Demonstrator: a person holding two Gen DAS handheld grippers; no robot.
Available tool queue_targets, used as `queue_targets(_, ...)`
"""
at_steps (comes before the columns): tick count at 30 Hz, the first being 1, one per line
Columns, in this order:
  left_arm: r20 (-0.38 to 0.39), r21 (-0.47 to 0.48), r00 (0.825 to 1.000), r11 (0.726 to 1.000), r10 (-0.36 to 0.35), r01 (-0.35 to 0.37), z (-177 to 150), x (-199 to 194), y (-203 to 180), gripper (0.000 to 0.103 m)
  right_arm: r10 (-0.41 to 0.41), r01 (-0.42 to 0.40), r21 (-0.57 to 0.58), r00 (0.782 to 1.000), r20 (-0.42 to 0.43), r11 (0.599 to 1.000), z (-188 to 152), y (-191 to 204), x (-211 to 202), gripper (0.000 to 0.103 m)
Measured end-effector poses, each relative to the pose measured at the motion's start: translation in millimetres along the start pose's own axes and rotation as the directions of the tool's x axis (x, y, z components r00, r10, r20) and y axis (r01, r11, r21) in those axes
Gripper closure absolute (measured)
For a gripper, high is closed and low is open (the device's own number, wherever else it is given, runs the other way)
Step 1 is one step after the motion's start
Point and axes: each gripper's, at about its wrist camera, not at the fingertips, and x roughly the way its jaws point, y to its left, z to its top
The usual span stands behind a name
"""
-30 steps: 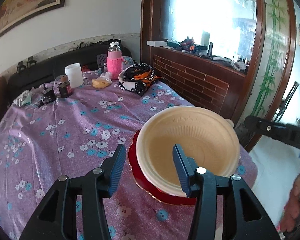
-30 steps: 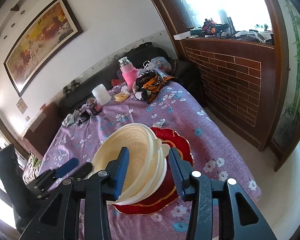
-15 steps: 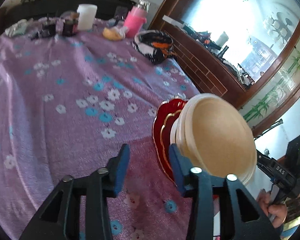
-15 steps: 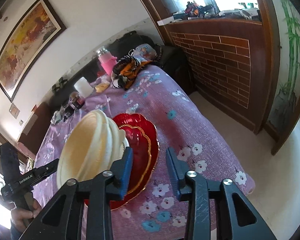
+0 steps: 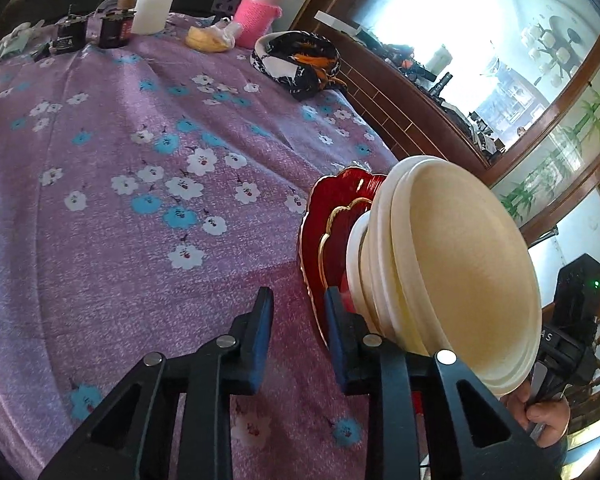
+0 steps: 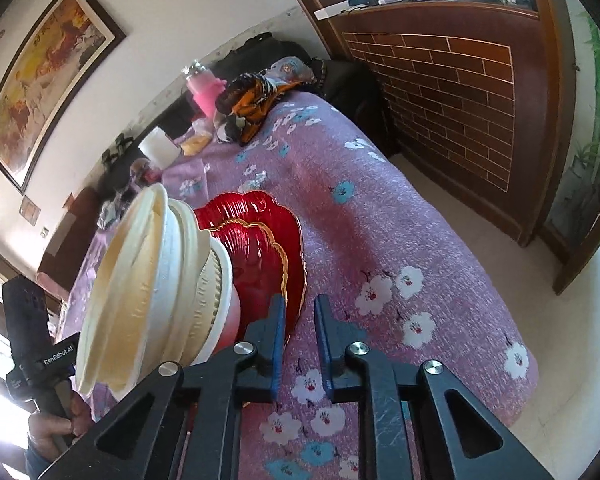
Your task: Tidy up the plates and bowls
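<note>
Left gripper (image 5: 296, 316) closing beside the scalloped red glass plates (image 5: 332, 208); nothing between its jaws. Right gripper (image 6: 298, 328) clenched, empty. Judgement: reopen and straddle the rim under the cream paper bowls (image 5: 460, 276).

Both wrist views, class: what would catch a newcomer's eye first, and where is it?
A stack of cream bowls sits on red plates near the edge of the purple flowered tablecloth, just ahead of both grippers. At the far end stand a pink bottle and a white cup. A framed painting hangs on the wall.
</note>
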Motion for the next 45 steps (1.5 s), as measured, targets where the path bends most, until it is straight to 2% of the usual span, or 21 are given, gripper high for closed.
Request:
queue_targets(8,0.012,0.012,0.999,0.999,-0.033,0.033,6,11,-2,0.087,0.029,-0.029,0.027,0.999,-0.014,0.999,5,-3,15,0.091)
queue_targets(12,0.029,0.025,1.000,1.000,-0.007,0.006,4,8,-4,0.087,0.017,-0.017,0.022,1.000,-0.008,1.000,5,1,15,0.091)
queue_targets(16,0.061,-0.002,0.998,1.000,0.022,-0.022,-1,-7,9,0.087,0.048,-0.048,0.029,0.999,-0.021,0.998,3,12,19,0.091)
queue_targets(21,0.110,-0.050,0.992,0.997,0.068,-0.063,-8,-40,41,0.087,0.083,-0.083,-0.024,0.996,-0.037,0.996,-2,51,30,0.090)
queue_targets(26,0.161,-0.133,0.978,0.985,0.130,-0.109,-24,-84,93,0.087,0.130,-0.138,-0.087,0.988,-0.087,0.987,-10,108,54,0.091)
queue_targets(31,0.194,-0.213,0.958,0.963,0.209,-0.167,-34,-121,147,0.087,0.172,-0.193,-0.140,0.974,-0.150,0.971,-27,169,87,0.091)
queue_targets(37,0.218,-0.275,0.933,0.935,0.287,-0.223,-39,-152,193,0.087,0.180,-0.219,-0.200,0.964,-0.197,0.955,-38,235,126,0.091)
queue_targets(39,0.221,-0.279,0.932,0.934,0.287,-0.222,-41,-156,202,0.086,0.184,-0.229,-0.216,0.960,-0.212,0.949,-42,250,136,0.089)
queue_targets(42,0.225,-0.278,0.936,0.938,0.272,-0.206,-46,-157,207,0.085,0.174,-0.218,-0.239,0.966,-0.192,0.946,-44,260,142,0.088)
queue_targets(43,0.227,-0.278,0.934,0.938,0.276,-0.209,-46,-158,208,0.082,0.175,-0.219,-0.245,0.966,-0.189,0.945,-45,261,142,0.084)
queue_targets(45,0.231,-0.274,0.929,0.935,0.290,-0.224,-49,-163,207,0.069,0.185,-0.232,-0.235,0.961,-0.203,0.944,-45,261,144,0.080)
